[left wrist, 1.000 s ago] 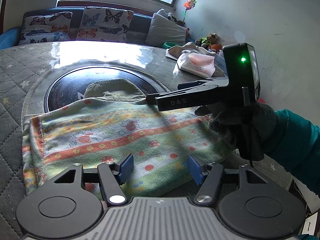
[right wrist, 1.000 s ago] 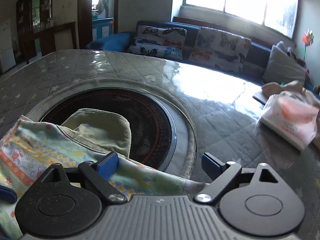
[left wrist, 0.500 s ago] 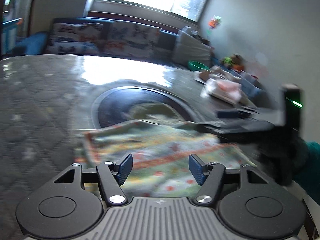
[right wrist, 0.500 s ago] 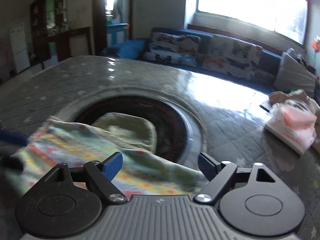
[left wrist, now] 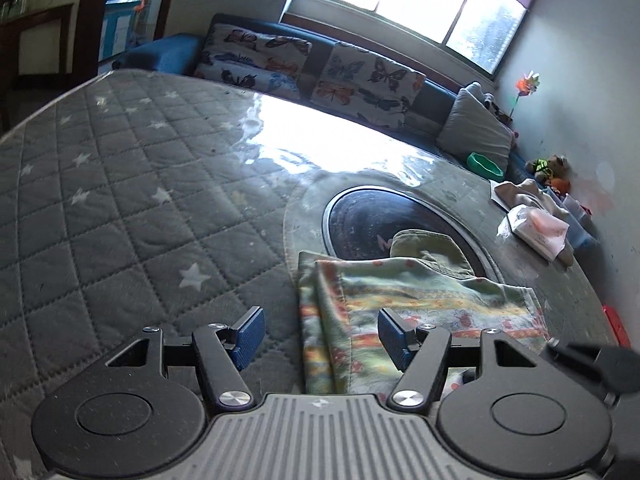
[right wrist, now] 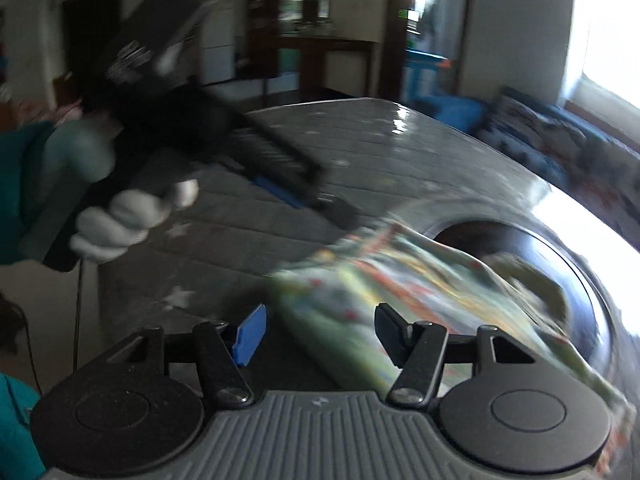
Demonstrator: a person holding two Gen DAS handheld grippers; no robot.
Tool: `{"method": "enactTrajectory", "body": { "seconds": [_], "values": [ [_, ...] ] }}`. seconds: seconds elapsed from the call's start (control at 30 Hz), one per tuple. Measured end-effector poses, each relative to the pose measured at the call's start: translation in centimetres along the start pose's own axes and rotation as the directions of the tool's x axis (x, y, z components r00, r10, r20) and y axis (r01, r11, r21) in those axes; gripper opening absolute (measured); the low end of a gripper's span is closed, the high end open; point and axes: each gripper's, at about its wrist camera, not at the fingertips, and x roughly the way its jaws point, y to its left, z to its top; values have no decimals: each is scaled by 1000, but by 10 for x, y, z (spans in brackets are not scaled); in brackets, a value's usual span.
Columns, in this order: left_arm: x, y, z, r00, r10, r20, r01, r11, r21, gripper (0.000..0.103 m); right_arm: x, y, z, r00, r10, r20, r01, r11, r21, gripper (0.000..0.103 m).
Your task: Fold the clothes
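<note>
the left tool (left wrist: 318, 336) is held with its blue pads apart and nothing pressed between them; the folded left edge of the patterned cloth (left wrist: 404, 312) is seen in the gap, lying below and just ahead of the pads on the counter (left wrist: 120, 184). the right pad sits over the cloth, the left pad over bare quilted cover. the right tool (right wrist: 318, 338) is likewise seen with its pads apart, its jaws having just been closing; the near corner of the cloth is seen blurred between and beyond them, not gripped as far as can be told. from that view the left tool is seen up and to the left, held in a gloved hand (right wrist: 120, 220) with a teal sleeve, its tip near the far edge of the cloth.

the cloth is spread flat, folded over on itself, with its far part reaching onto the dark round plate (left wrist: 396, 216) set in the counter. an olive cap (left wrist: 432, 250) lies on that plate, touching the far edge of the cloth. well off to the right a tissue pack (left wrist: 538, 232) rests on the counter.
</note>
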Motion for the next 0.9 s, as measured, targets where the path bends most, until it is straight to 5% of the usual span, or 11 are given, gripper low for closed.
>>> {"method": "enactTrajectory", "body": {
  "seconds": [0.13, 0.4, 0.5, 0.7, 0.77, 0.9],
  "values": [
    [-2, 9, -2, 1000, -16, -19, 15, 998, -58, 66, 16, 24, 4, 1000, 2, -7, -3, 997, -81, 48],
    [-6, 17, -2, 999, -42, -19, 40, 994, -99, 66, 42, 45, 2, 997, -60, -53, 52, 988, -145, 44],
    [-5, 18, -3, 999, -49, -23, 46, 993, -105, 66, 39, 42, 4, 996, -78, -46, 72, 991, -116, 33],
    [-3, 17, -2, 997, -65, -38, 60, 990, -127, 66, 42, 37, 4, 995, -84, -54, 78, 991, -113, 32],
    [-2, 15, -2, 997, -68, -42, 61, 989, -133, 66, 42, 34, 2, 996, -80, -33, 76, 991, -113, 19],
    [1, 15, 0, 996, -78, -53, 67, 982, -178, 68, 28, 1, 6, 1000, -2, 1, 2, 997, 71, 10]
  ]
}}
